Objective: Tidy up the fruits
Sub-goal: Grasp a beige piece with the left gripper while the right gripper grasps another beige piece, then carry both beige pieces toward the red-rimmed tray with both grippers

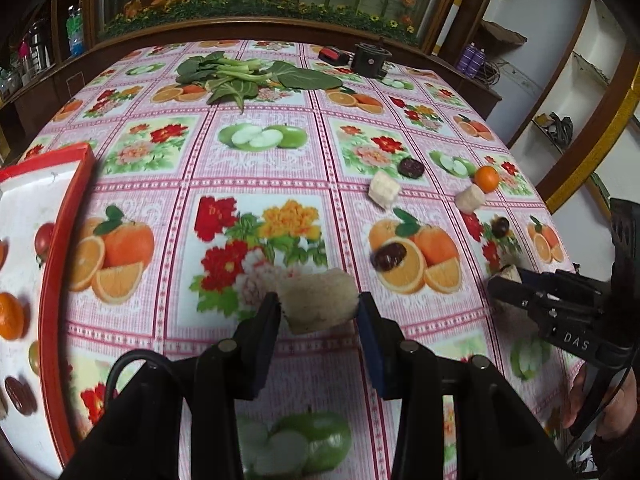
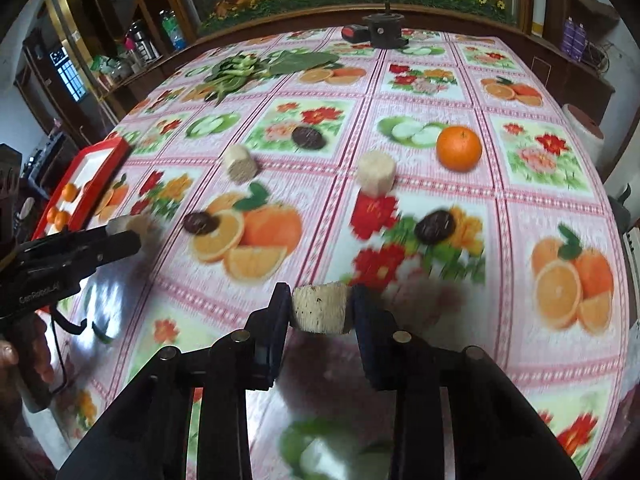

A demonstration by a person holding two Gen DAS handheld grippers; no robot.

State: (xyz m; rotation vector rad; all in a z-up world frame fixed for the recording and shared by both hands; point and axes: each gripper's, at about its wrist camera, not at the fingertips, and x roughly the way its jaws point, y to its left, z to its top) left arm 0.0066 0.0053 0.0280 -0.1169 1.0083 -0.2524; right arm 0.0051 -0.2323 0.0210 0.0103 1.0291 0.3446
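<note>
My left gripper [image 1: 318,306] is shut on a pale fruit chunk [image 1: 318,300] above the table. My right gripper [image 2: 322,308] is shut on another pale chunk [image 2: 320,308]; it also shows in the left wrist view [image 1: 506,280]. A red-rimmed white tray [image 1: 60,220] at the left holds oranges [image 1: 10,316], a tomato and dark dates. Loose on the cloth lie an orange [image 2: 459,149], two pale chunks [image 2: 376,172] [image 2: 240,166] and three dark dates [image 2: 308,138] [image 2: 436,226] [image 2: 200,222].
Leafy greens [image 1: 240,76] lie at the table's far side. A black device [image 1: 370,58] and a red-black box [image 1: 334,56] stand at the far edge. The flower-and-fruit tablecloth [image 1: 260,168] covers the table. Wooden cabinets ring the back.
</note>
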